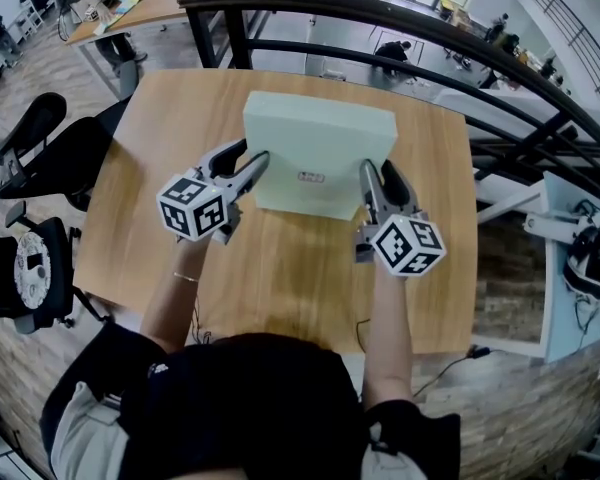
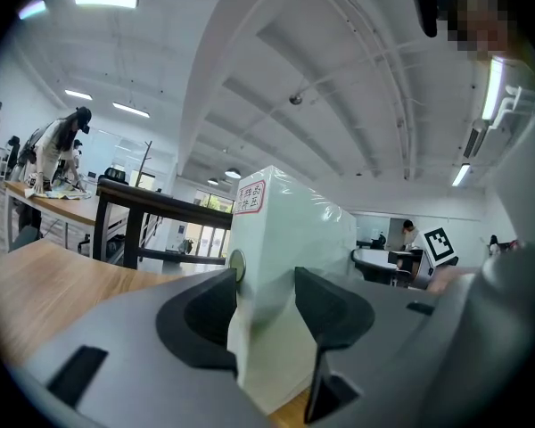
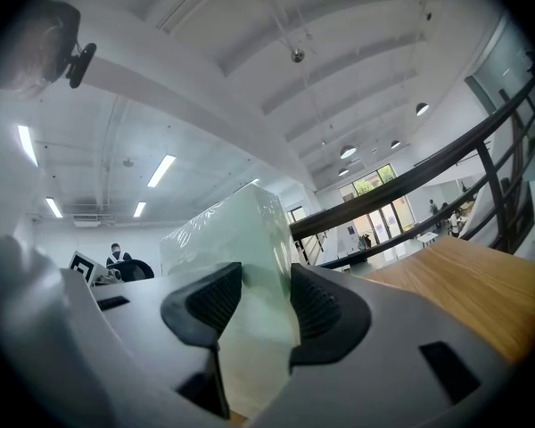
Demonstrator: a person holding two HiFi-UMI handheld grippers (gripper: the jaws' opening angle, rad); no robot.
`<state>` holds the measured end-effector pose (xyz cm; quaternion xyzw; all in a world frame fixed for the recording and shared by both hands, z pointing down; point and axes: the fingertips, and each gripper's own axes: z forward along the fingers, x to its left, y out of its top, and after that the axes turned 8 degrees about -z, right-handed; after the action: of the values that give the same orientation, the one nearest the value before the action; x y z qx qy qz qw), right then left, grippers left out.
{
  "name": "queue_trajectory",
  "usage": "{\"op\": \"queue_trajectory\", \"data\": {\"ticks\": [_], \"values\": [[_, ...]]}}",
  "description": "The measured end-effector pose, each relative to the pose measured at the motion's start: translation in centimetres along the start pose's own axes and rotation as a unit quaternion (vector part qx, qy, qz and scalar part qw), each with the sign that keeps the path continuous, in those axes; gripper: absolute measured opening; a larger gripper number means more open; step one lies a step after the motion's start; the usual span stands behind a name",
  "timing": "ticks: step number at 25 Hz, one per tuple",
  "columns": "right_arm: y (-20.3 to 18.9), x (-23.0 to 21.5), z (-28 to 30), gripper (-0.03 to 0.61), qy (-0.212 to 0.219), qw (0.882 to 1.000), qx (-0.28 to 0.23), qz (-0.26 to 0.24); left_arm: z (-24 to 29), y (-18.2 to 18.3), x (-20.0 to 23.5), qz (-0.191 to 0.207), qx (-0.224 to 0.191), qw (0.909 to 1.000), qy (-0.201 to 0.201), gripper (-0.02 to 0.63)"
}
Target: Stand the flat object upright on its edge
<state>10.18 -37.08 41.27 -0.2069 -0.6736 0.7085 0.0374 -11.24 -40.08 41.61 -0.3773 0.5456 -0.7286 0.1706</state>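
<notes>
On table [image 1: 290, 268]: left gripper [image 1: 252, 163], right gripper [image 1: 375, 173] each clamp box [image 1: 320, 138] edge.
Risk: box topples if released off-balance.

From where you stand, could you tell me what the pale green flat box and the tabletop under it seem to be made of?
The pale green flat rectangular box looks like cardboard under glossy clear film: wrinkled glints show in both gripper views. The light brown tabletop looks like wood or wood-look laminate, matte, with visible grain lines.
</notes>
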Motion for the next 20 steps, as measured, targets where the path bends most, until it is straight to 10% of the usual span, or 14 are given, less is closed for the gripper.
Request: {"op": "queue_trajectory", "data": {"ticks": [20], "values": [[-1.1, 2.0, -3.1, 0.172, -0.001, 0.999, 0.024, -0.027, -2.9, -1.6, -1.8, 0.006, 0.002, 0.9999, -0.013, 0.212]]}}
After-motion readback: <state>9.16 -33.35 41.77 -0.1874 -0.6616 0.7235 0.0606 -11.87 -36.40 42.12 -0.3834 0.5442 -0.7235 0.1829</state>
